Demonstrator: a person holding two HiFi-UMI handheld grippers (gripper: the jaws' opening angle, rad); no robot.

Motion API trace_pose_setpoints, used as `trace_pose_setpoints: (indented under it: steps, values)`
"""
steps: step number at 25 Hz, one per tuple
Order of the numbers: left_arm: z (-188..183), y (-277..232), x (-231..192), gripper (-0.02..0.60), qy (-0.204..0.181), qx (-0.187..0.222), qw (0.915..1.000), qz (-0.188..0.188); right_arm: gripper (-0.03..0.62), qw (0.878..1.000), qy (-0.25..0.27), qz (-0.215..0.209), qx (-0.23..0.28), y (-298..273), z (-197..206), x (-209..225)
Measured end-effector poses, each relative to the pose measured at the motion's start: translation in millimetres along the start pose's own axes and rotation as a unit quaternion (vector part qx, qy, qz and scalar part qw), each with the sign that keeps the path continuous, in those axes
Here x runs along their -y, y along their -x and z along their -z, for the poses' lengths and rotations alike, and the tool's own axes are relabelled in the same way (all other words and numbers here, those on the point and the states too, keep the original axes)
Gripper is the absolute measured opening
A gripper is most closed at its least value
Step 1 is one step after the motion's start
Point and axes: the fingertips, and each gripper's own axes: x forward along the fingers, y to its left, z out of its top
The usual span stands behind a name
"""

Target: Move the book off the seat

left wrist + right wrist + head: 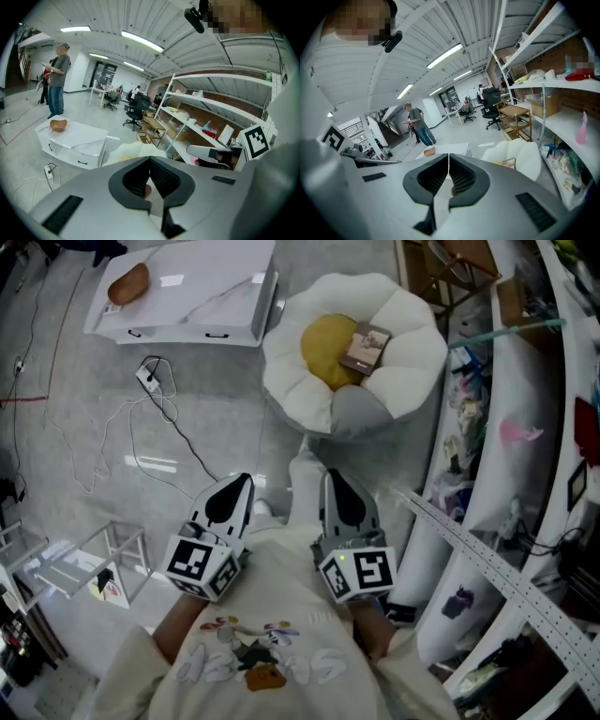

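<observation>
**Step in hand: approach.** The book (365,346) is not yet gripped. It lies on the flower-shaped seat (412,362), laid across the 3 o'clock edge of the yellow centre cushion (323,351) and onto the white petals. The seat stands on the floor at 12 o'clock from both grippers, well apart from them.

The left gripper (242,486) and the right gripper (333,482) are held side by side, pointed toward 12 o'clock. The jaws of each are fully closed, with nothing between them.

A white tabletop (197,292) carrying a brown rounded object (128,283) is located at 10 o'clock from the seat.

**Next move, as judged:** one gripper is to be brought to the book, its jaws opened wider than the book's thickness, and a free edge taken. On the soft cushion the book is likely to be pressed in rather than caught, so a shallow approach is advised.
</observation>
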Motion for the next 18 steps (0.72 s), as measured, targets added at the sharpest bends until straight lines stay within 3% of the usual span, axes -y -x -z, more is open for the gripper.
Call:
trace_pose_setpoints:
  steps: [4, 9, 18]
  values:
    - [-29, -60, 5, 0.012, -0.014, -0.015, 0.9998, 0.004, 0.009, 0.999, 0.005, -0.022, -0.028, -42, -23, 32]
    - [-48, -120, 6, 0.012, -0.030, -0.039, 0.9988, 0.001, 0.011, 0.999, -0.020, -0.038, -0.022, -85, -45, 75]
    - [-57, -205, -18, 0.012, -0.012, -0.061, 0.9978, 0.024, 0.012, 0.997, -0.059, -0.009, -0.044, -162, -27, 135]
